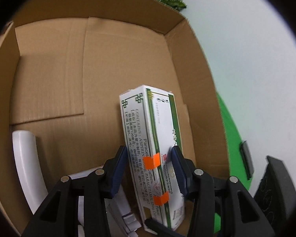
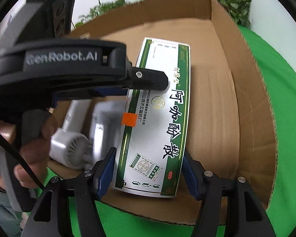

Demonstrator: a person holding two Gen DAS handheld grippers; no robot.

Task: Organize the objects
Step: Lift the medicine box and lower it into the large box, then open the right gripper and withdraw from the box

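Note:
A white and green medicine box [image 1: 157, 146] with orange tape lies inside an open cardboard carton [image 1: 69, 69]; it also shows in the right wrist view [image 2: 157, 108]. My left gripper [image 1: 150, 158] has its blue pads on either side of the box; whether they press it is unclear. It appears from the side in the right wrist view [image 2: 148, 79], over the box's upper part. My right gripper [image 2: 148, 169] is open, its pads either side of the box's near end with small gaps.
A white hair dryer [image 2: 73, 138] and a silver packet [image 2: 106, 122] lie in the carton's left part; the dryer also shows in the left wrist view [image 1: 27, 162]. The carton [image 2: 236, 108] stands on a green cloth [image 2: 282, 118]. Plants [image 2: 230, 0] stand behind.

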